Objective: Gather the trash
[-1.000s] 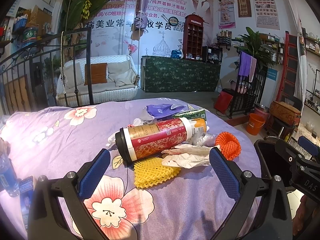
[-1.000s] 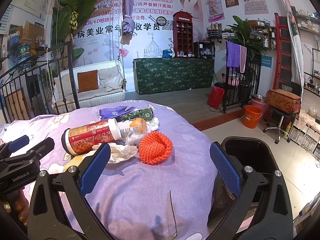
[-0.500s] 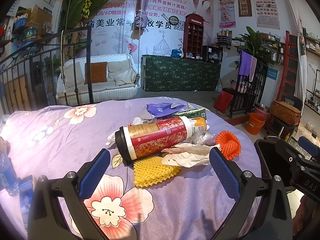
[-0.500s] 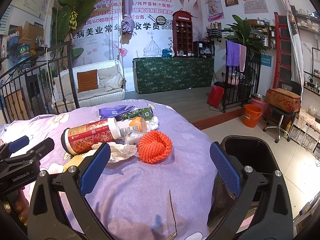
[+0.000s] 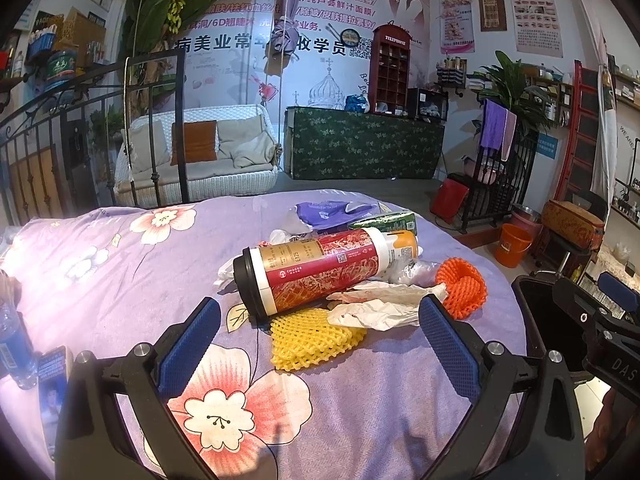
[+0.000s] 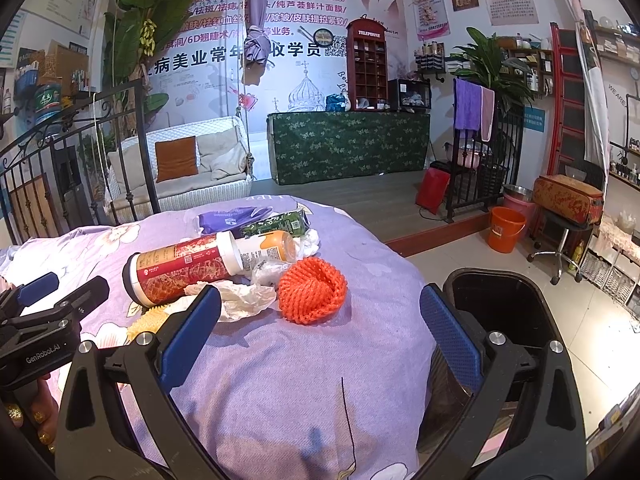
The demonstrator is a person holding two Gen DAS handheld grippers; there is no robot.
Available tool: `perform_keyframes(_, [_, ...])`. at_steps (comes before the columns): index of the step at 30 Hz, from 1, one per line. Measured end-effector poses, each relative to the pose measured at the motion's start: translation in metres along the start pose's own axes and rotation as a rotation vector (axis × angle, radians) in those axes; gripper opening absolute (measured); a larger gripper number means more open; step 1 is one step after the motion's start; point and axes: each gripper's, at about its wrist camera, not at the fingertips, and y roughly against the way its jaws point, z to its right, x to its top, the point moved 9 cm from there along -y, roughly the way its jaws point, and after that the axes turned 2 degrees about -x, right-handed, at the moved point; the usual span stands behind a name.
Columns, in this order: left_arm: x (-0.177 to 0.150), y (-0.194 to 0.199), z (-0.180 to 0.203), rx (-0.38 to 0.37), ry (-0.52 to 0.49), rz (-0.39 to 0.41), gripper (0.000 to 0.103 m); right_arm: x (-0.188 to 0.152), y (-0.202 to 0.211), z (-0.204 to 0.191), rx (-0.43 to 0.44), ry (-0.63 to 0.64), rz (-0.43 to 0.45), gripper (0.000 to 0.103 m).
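A heap of trash lies on the purple floral bedcover (image 5: pixel 120 272): a red and gold drink cup (image 5: pixel 308 270) on its side, yellow foam netting (image 5: pixel 312 340), crumpled white paper (image 5: pixel 380 308), orange foam netting (image 5: pixel 462 288), a small orange-capped bottle (image 6: pixel 268 250), a green carton (image 6: pixel 276 224) and a purple wrapper (image 6: pixel 232 218). My left gripper (image 5: pixel 320 344) hangs open just short of the yellow netting and cup. My right gripper (image 6: pixel 320 332) stands open in front of the orange foam netting (image 6: pixel 312 294). A black trash bin (image 6: pixel 500 300) stands at the bed's right.
A blue bottle (image 5: pixel 14 344) and a small card lie at the bed's left edge. An iron bed frame (image 5: pixel 80 120) rises behind. An orange bucket (image 6: pixel 506 230) and a stool stand on the tiled floor to the right.
Both grippers have barely shifted; the left view has edged slightly nearer to the trash heap. Nothing was taken hold of or moved.
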Motion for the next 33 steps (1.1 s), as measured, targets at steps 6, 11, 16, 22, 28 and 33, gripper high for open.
perform_keyframes(6, [-0.01, -0.008, -0.014, 0.008, 0.009, -0.06, 0.097, -0.008, -0.014, -0.007, 0.037, 0.032, -0.055, 0.098])
perform_keyframes(11, [-0.037, -0.019, -0.026, 0.022, -0.002, -0.179, 0.097, -0.028, -0.036, -0.024, 0.108, 0.083, -0.16, 0.098])
perform_keyframes(16, [-0.054, -0.025, -0.037, 0.004, -0.005, -0.268, 0.097, -0.046, -0.054, -0.041, 0.159, 0.167, -0.237, 0.098])
perform_keyframes(22, [-0.058, -0.034, -0.041, 0.003, -0.056, -0.319, 0.097, -0.047, -0.068, -0.067, 0.224, 0.335, -0.26, 0.098])
perform_keyframes(28, [-0.053, -0.037, -0.044, -0.014, -0.099, -0.322, 0.097, -0.044, -0.09, -0.102, 0.26, 0.55, -0.226, 0.098])
perform_keyframes(33, [-0.051, -0.047, -0.044, -0.039, -0.114, -0.338, 0.097, -0.045, -0.104, -0.126, 0.263, 0.732, -0.172, 0.096])
